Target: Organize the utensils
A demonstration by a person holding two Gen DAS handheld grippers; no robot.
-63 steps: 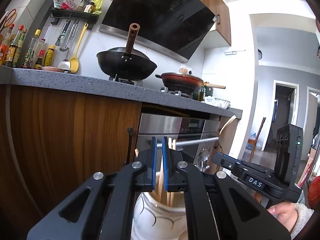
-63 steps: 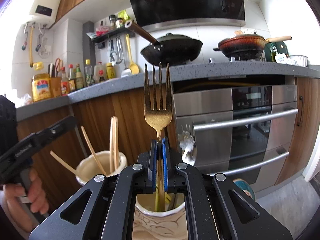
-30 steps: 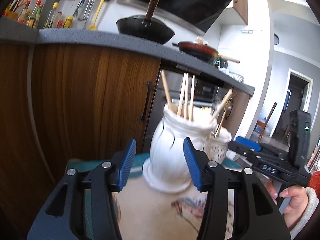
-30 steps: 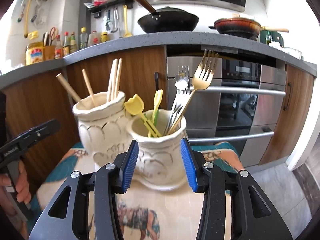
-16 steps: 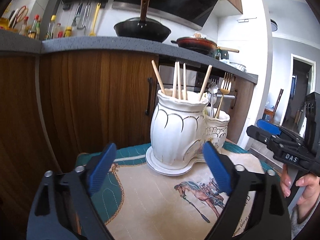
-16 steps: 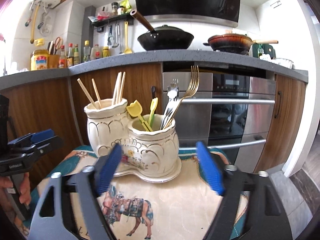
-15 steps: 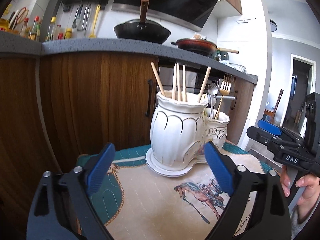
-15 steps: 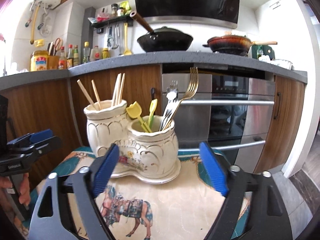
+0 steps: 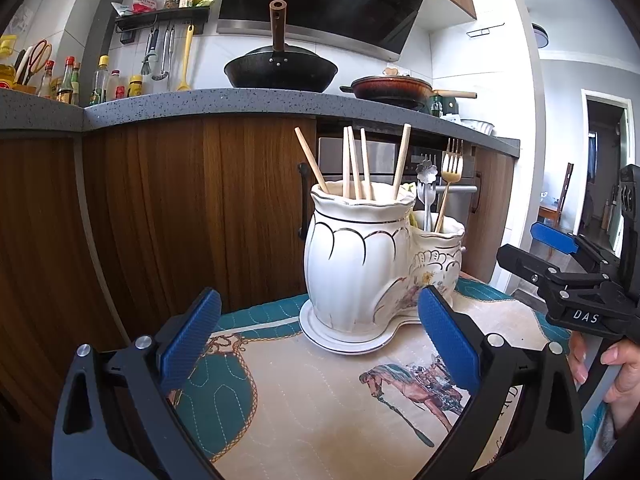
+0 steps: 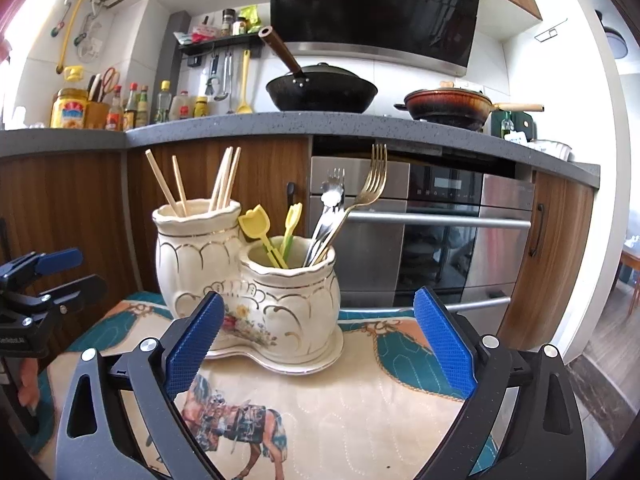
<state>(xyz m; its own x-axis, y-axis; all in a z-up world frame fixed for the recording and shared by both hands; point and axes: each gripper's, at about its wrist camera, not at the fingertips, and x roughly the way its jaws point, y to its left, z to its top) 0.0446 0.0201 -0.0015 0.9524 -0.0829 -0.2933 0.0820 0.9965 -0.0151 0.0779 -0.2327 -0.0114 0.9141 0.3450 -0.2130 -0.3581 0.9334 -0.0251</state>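
Observation:
A white double ceramic utensil holder [image 9: 352,264] [image 10: 248,280] stands on its saucer on a horse-print mat. Its taller pot holds several wooden chopsticks [image 9: 352,164] [image 10: 224,180]. Its lower pot holds a gold fork [image 10: 360,204] [image 9: 450,184], silver cutlery [image 10: 330,208] and yellow picks [image 10: 260,232]. My left gripper [image 9: 316,340] is open and empty, in front of the holder. My right gripper [image 10: 320,340] is open and empty, in front of the lower pot. Each gripper shows at the edge of the other view, the right [image 9: 568,256] and the left [image 10: 44,276].
The mat [image 10: 352,408] covers a small table. Behind stand wooden cabinets [image 9: 160,208], a steel oven [image 10: 440,232] and a grey counter [image 9: 200,104] with a black wok [image 10: 320,88], a red pan [image 10: 448,104] and bottles [image 10: 132,108].
The right gripper let go of the gold fork in the lower pot; the left let go of chopsticks in the taller pot. Both opened wide and pulled back.

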